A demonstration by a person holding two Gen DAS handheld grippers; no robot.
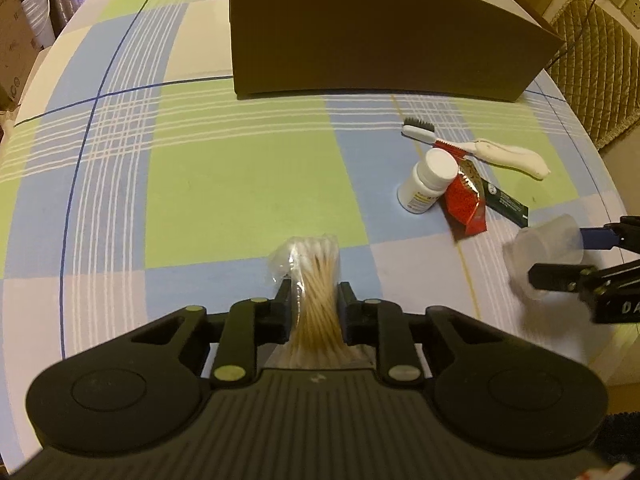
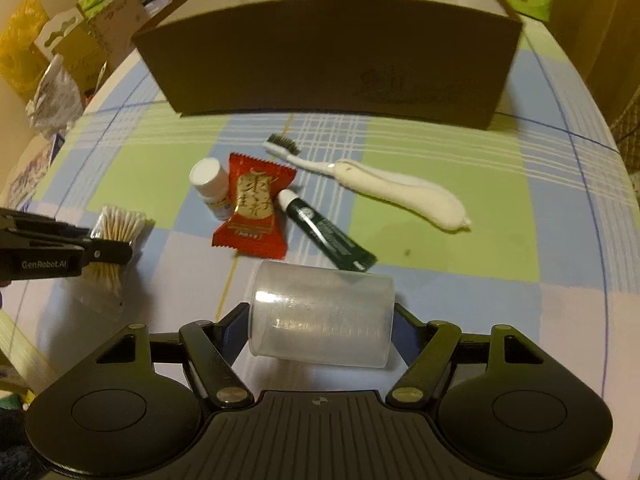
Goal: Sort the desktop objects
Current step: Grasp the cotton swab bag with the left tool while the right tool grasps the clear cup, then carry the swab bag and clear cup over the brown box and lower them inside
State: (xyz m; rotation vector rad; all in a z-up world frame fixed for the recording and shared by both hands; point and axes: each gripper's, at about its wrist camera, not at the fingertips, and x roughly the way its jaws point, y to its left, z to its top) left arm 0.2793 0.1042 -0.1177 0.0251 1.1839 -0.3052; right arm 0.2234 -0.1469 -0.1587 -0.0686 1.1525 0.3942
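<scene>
1. Left wrist view: the left gripper (image 1: 313, 294) is clamped on a bag of cotton swabs (image 1: 316, 280), its two fingers pressing the middle of the bundle, with the swab tips sticking out ahead of them over the checked tablecloth (image 1: 240, 184)

2. Ahead of this tool stands the brown cardboard box (image 1: 380, 40), well apart from it. Ahead and to its right lie a white pill bottle (image 1: 426, 180), a red snack packet (image 1: 466, 200), a dark green tube (image 1: 506, 202) and a toothbrush (image 1: 472, 146), close together. At the far right the right gripper (image 1: 576, 258) carries a clear plastic cup (image 1: 544, 254), which is blurred

3. Right wrist view: the right gripper (image 2: 322, 316) is closed on the clear plastic cup (image 2: 320, 314), held on its side across the fingers. Just ahead lie the dark green tube (image 2: 330, 234) and the red snack packet (image 2: 252, 210), with the white pill bottle (image 2: 212, 188) touching the packet's left side and the toothbrush (image 2: 372, 182) farther ahead to the right. The brown cardboard box (image 2: 332, 56) stands beyond them, and the left gripper (image 2: 108, 250) with the bag of cotton swabs (image 2: 116, 236) is off to the left

4. Progress, as a judgement: sorting seems at an early or middle stage. Two things are in hand but not yet in the box, four are left on the cloth, and what the box holds cannot be made out
</scene>
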